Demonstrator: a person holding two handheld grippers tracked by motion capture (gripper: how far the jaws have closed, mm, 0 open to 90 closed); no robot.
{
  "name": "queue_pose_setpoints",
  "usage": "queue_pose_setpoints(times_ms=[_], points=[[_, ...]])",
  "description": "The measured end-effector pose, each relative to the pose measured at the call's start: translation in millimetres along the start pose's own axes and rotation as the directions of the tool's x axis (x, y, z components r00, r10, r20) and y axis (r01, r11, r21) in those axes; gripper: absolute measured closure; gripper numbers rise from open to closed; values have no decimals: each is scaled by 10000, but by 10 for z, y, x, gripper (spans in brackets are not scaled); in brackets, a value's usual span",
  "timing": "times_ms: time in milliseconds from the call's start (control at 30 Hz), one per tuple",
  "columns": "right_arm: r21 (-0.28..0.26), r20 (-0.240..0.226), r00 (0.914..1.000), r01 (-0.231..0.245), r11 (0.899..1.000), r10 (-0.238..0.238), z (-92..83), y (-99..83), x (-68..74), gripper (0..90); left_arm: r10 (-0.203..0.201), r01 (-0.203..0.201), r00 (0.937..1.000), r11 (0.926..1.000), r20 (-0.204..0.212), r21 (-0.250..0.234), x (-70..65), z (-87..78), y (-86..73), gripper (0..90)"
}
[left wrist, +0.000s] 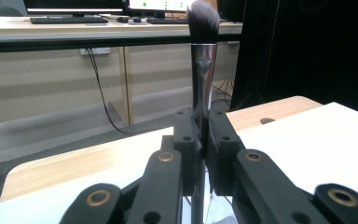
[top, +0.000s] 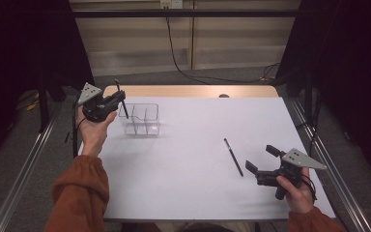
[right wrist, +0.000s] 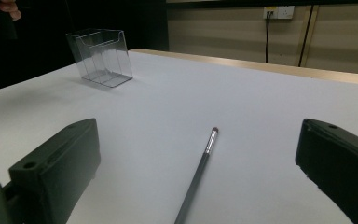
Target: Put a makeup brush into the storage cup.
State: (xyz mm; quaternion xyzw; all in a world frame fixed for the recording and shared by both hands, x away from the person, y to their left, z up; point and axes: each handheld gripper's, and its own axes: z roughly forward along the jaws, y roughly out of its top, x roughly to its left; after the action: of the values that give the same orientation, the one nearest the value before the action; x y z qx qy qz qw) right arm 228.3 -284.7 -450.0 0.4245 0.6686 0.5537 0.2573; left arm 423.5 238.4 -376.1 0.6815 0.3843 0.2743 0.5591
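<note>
My left fingers [left wrist: 200, 140] clamp the upright dark-bristled makeup brush [left wrist: 202, 70], seemingly above the clear plastic divided organiser [top: 142, 119]. My right fingers [top: 262, 158] gape around the thin dark pencil [top: 233, 156] lying unobstructed on the white worktop [top: 193, 145].

1. The white table [top: 188, 145] lies bare across the middle of the high view, open for a hand to pass.
2. A clear organizer [top: 142, 119] stands at upper left, the one upright obstacle.
3. A slim pencil [top: 233, 156] lies flat at lower right, just beside the right gripper [top: 261, 160].
4. The left gripper [top: 118, 99] with its upright brush [left wrist: 202, 93] hangs at the organizer's left edge.
</note>
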Motion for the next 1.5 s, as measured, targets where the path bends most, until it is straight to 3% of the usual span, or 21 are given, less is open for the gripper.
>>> queue_pose_setpoints(times_ms=[400, 1233, 1333, 1433, 1500], points=[[-54, 54, 10000, 14, 10000, -14, -4, 2, 1, 0, 62, -64, 10000, 9995, 52, 297, -25, 71, -110, 841], [5, 31, 10000, 20, 10000, -20, -1, 0, 6, 0, -254, 262, 9995, 9985, -171, 487, 18, 88, -282, 835], [5, 17, 10000, 43, 10000, -43, 0, 0, 6, 0, -246, 253, 9996, 9983, -133, 528, 25, 90, -296, 801], [13, 10, 10000, 48, 10000, -48, 2, -1, 6, 0, -244, 251, 9996, 9987, -151, 434, 26, 84, -299, 682], [33, -36, 10000, 79, 10000, -78, 3, -2, 7, 0, -165, 176, 9995, 9991, -282, 385, 18, 77, -292, 651]])
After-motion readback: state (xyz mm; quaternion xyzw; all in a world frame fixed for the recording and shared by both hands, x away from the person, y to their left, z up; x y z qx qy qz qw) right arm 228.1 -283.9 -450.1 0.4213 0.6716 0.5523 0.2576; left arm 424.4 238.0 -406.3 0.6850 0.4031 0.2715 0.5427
